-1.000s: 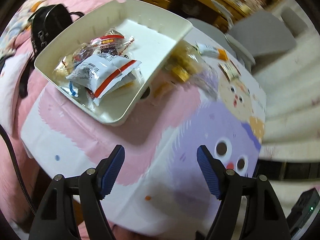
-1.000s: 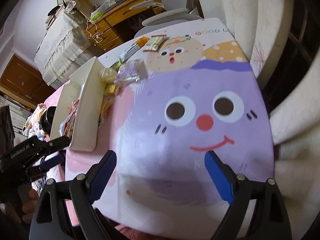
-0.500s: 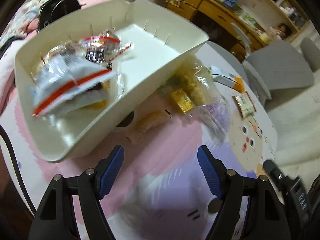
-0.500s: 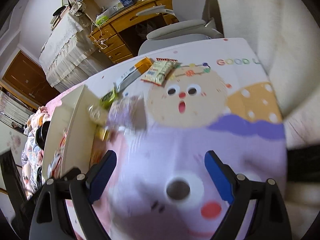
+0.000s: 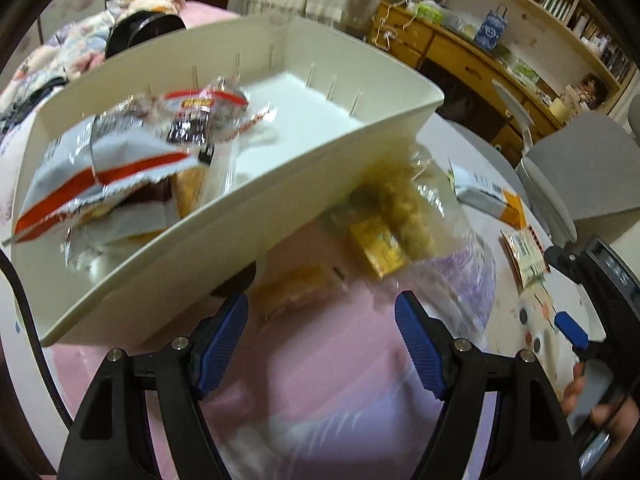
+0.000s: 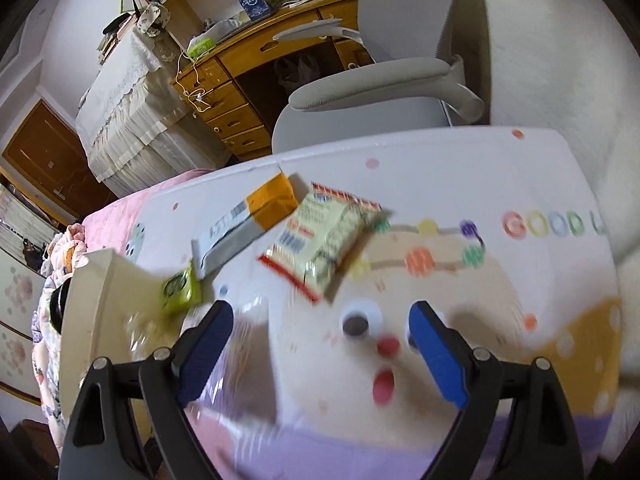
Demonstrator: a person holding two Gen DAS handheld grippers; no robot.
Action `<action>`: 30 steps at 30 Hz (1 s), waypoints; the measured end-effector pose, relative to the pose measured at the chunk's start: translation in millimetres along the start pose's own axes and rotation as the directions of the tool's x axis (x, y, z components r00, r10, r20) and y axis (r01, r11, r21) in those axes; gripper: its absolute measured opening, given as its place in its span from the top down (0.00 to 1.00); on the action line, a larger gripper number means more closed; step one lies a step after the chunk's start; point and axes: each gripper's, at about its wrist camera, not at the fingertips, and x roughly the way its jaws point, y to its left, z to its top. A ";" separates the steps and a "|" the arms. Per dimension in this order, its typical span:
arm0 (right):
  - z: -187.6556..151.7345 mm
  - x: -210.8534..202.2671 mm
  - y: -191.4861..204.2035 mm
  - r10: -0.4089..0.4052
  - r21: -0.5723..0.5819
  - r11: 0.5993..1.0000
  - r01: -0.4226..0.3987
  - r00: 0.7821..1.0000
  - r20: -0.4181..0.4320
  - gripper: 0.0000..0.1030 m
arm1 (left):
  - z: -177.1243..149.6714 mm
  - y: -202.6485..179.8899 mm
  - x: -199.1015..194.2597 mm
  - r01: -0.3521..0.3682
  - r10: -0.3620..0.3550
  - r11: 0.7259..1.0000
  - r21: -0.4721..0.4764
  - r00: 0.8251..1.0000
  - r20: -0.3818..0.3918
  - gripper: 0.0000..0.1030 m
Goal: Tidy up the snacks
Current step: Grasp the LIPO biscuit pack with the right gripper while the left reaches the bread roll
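A cream tray [image 5: 224,216] holds several snack packets, a white and red one [image 5: 108,172] on top. Clear bags of yellow snacks [image 5: 396,220] and an orange packet [image 5: 296,288] lie just right of the tray. My left gripper [image 5: 322,320] is open just in front of the orange packet, with nothing between its pads. My right gripper [image 6: 320,328] is open above the cloth, near a pale green packet [image 6: 324,248], a white and orange box [image 6: 248,224] and a small green packet [image 6: 180,286]. The tray's [image 6: 100,300] end wall stands at the left.
The table wears a pink, purple and white cartoon cloth [image 6: 460,280]. A grey chair [image 6: 380,92] stands beyond its far edge, a wooden desk [image 6: 256,80] behind. A black bag [image 5: 140,32] lies on the pink bed beyond the tray. The other handle and a hand [image 5: 600,380] appear at right.
Both grippers moved forward and lower over the table. The tray and loose bags loom larger in the left view; the far packets came close in the right view. Jaws stayed as wide.
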 end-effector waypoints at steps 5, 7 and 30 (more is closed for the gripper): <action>18.2 24.9 2.3 -0.018 0.006 1.000 0.018 1.000 -0.005 0.13 | 6.6 5.8 10.8 -0.038 0.038 0.998 -0.056 0.999 0.000 0.28; 23.1 31.7 3.1 -0.023 0.010 1.000 0.023 1.000 -0.006 0.13 | 7.7 6.0 14.9 -0.060 0.060 0.996 -0.069 0.998 -0.003 0.27; 34.6 66.9 27.7 -0.263 -0.142 0.954 0.264 0.964 0.022 0.26 | 3.6 -0.2 29.4 -0.188 0.189 0.979 -0.083 0.982 0.004 0.27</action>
